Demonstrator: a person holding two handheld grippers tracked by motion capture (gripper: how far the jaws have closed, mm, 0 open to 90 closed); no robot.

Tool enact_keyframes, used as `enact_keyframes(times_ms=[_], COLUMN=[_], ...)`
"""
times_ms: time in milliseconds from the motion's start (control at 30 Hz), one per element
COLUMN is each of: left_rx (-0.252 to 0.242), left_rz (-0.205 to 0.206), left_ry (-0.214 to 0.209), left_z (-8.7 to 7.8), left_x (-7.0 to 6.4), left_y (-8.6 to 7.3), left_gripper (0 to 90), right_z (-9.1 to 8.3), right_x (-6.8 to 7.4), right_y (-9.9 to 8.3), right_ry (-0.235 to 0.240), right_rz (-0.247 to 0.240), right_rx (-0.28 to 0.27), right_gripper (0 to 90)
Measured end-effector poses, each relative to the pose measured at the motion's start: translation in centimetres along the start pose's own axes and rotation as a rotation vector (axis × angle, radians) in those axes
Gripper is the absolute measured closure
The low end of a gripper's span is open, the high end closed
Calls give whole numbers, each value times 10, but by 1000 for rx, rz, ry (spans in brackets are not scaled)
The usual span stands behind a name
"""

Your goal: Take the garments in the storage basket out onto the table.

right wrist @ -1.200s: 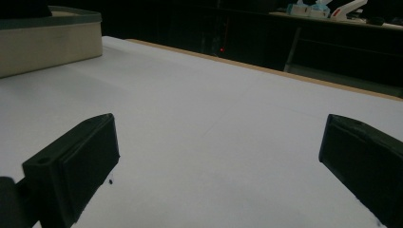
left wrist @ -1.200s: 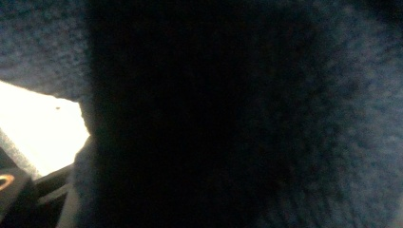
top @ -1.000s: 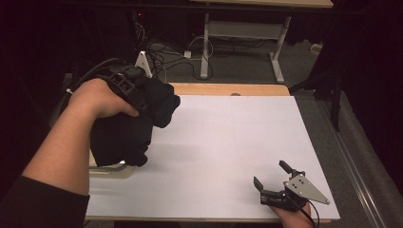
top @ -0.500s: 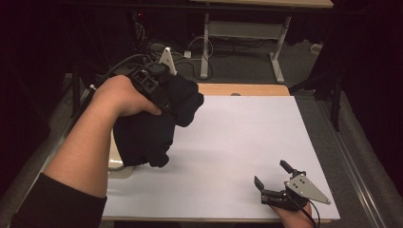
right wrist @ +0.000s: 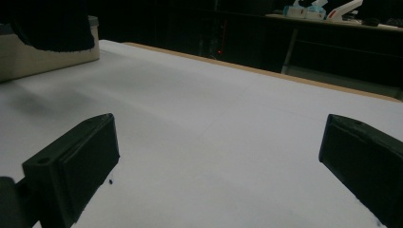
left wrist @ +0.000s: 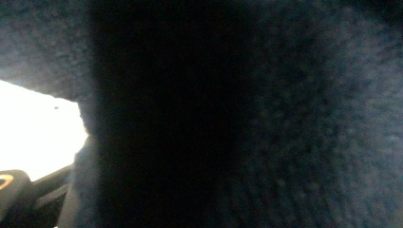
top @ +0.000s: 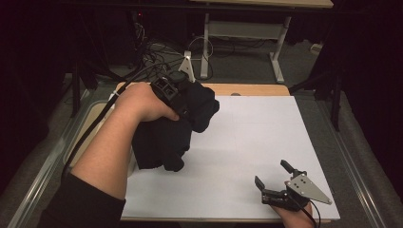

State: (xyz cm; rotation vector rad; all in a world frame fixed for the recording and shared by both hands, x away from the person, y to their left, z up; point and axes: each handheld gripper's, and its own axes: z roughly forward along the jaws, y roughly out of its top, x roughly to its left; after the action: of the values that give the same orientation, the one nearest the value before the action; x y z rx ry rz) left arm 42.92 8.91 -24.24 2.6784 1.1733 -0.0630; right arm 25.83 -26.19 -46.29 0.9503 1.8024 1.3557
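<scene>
High view, items listed by size, each placed relative to the white surface (top: 247, 156).

1. White surface: a flat sheet over a wood-edged top, mostly bare across its middle and right.

2. Black garment (top: 173, 126): a soft knit or fleece bundle, held up above the left part of the white surface, its lower folds hanging toward the left edge. In the left gripper view the cloth (left wrist: 247, 123) sits close against the lens, with a fuzzy nap. Judged light, limp and non-fragile; it will sag and unfold wherever unsupported, and the nap should give good friction. A pinch on a bunched fold or a hem looks safer than a single loose layer, which could slide out.

3. Pale tray (top: 90, 124): a shallow container at the left edge of the white surface, partly behind the garment and forearm.

4. Left gripper (top: 172, 91): above the left rear of the white surface, buried in the garment; fingers evidently clamped on the cloth, though themselves hidden.

5. Right gripper (top: 273, 178): resting low at the front right corner of the white surface, its 2 fingers (right wrist: 78, 156) spread wide apart, nothing between them.
</scene>
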Motion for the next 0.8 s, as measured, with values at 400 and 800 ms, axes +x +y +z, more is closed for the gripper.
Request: enact_keyframes(times_ms=[400, 800], left_rx=[-20, -43], left_rz=[30, -1], left_ry=[-30, -91], left_z=[26, 68], left_x=[-2, 7], left_y=[3, 2], left_gripper=[426, 425], right_z=[0, 1], right_x=[0, 0], right_y=[0, 0], right_ry=[0, 1], right_rz=[1, 0], right_rx=[1, 5], right_gripper=[0, 0])
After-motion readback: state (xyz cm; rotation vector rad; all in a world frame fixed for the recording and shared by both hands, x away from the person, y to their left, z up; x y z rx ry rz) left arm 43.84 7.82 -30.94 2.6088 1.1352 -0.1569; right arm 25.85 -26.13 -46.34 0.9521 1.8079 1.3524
